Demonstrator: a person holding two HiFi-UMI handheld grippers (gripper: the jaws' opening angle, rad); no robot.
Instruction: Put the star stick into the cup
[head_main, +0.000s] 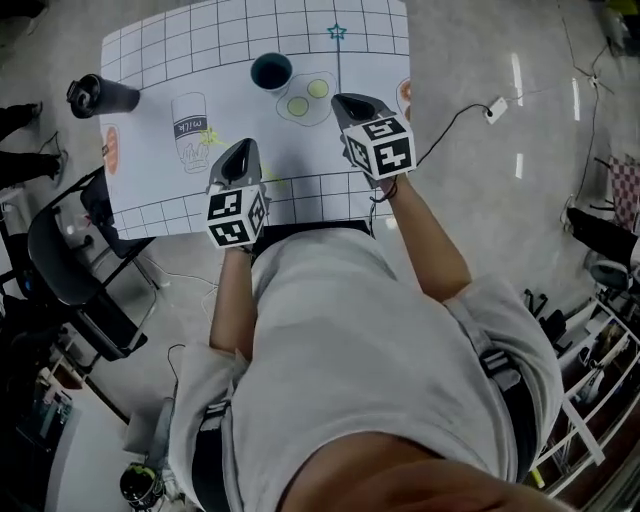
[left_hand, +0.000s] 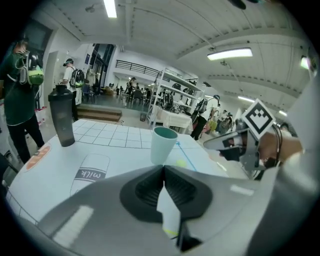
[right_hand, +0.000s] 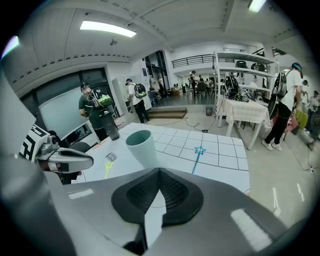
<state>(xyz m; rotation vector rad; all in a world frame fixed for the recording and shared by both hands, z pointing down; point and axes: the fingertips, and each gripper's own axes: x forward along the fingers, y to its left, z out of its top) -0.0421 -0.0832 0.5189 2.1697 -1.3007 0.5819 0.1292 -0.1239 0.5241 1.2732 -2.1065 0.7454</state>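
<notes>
A: Far left of the white gridded mat (head_main: 160, 185)?
B: A dark shaker bottle (head_main: 100, 97), upright at the far left corner. Next to it on the right is a printed milk glass (head_main: 190, 120). A yellow star stick (head_main: 210, 137) lies flat just beside that print.

A: Left gripper (head_main: 244, 146)?
B: It sits over the near part of the mat, tips pointing away from the person and downward. Its own view shows the jaws closed tip to tip with nothing between them, only bare mat in the gap further back.

A: The cup (head_main: 271, 72)?
B: Teal, upright on the far middle of the mat, well ahead of both grippers. No stick shows in it. Just nearside and right of it is a printed plate (head_main: 305, 98) with two yellow-green spots.

A: The other stick?
B: A blue star stick (head_main: 337, 32) lies flat, right of the cup and apart from it. Its star is at the far end and its shaft runs back toward the person. I cannot tell whether it is loose or drawn on the mat.

A: Right gripper (head_main: 341, 99)?
B: Its tips are near the plate print's right edge, beside the blue shaft's near end. The jaws are fully together and hold nothing.
</notes>
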